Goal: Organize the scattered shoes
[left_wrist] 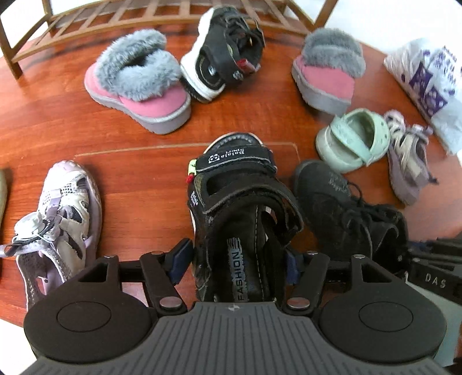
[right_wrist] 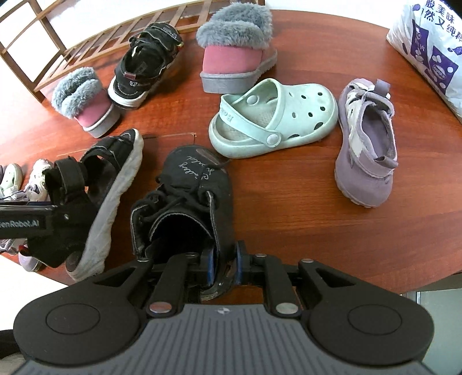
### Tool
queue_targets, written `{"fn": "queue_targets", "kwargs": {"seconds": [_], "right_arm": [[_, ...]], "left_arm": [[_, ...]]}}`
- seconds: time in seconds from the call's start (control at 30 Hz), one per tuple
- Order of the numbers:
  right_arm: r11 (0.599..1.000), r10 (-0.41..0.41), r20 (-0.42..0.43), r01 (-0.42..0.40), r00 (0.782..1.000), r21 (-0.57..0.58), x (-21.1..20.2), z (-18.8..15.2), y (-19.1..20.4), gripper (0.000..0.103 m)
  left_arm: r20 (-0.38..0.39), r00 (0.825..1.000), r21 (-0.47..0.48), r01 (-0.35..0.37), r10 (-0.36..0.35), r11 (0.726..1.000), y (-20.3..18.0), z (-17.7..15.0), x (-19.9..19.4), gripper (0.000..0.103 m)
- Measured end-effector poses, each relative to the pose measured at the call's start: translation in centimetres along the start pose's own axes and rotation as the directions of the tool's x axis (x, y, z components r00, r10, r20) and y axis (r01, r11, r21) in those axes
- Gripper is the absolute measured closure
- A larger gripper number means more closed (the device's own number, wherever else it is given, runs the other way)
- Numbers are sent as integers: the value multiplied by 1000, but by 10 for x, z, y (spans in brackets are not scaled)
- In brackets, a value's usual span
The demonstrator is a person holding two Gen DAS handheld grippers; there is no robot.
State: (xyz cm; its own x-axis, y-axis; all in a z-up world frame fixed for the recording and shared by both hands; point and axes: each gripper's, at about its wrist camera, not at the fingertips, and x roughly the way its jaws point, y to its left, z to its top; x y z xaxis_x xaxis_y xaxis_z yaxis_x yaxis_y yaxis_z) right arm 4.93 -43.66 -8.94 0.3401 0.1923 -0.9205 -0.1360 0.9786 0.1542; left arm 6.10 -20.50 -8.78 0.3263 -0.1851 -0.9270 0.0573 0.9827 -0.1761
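A black strap sandal [left_wrist: 239,207] rests toe-away on the red-brown table [left_wrist: 138,178]. Its heel sits between the jaws of my left gripper [left_wrist: 235,259], which is open, the left pad just off the sandal's side. Beside it on the right stands a black lace-up shoe [right_wrist: 187,199]. The thin back wall of its heel lies between the pads of my right gripper [right_wrist: 223,264], which stand slightly apart and do not pinch it. The matching black sandal [left_wrist: 228,52] lies on its side near the rack.
A wooden slatted rack [left_wrist: 115,17] stands at the table's far edge. Two pink boots with grey fur [left_wrist: 138,83] [left_wrist: 329,72], a mint clog [right_wrist: 274,118], a lilac shoe [right_wrist: 366,150] and a silver-lilac sneaker [left_wrist: 60,222] are scattered around. A printed plastic bag [right_wrist: 433,49] lies far right.
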Motion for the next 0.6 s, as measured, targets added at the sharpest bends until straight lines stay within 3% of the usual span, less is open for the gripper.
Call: {"fn": "queue_targets", "kwargs": {"seconds": [0.13,0.3,0.43,0.6], "right_arm": [[1000,21,6,-21,1000,-13,3,2,3,66],[998,6,24,-4,1000,-63,6,7,11,55],[996,-8,33,11,999,-91,13,11,12,54],[993,-10,35,14,999,-114,24,16,12,54]], "left_arm": [[-21,1000,24,24,-23,999,0,0,0,30],[-39,995,61,90,-88,994,-1,-2,-4,26],[-18,991,81,135,-134,988,0,-4,-16,22],[-8,990,53,141,-140,989,11,-9,-27,22]]}}
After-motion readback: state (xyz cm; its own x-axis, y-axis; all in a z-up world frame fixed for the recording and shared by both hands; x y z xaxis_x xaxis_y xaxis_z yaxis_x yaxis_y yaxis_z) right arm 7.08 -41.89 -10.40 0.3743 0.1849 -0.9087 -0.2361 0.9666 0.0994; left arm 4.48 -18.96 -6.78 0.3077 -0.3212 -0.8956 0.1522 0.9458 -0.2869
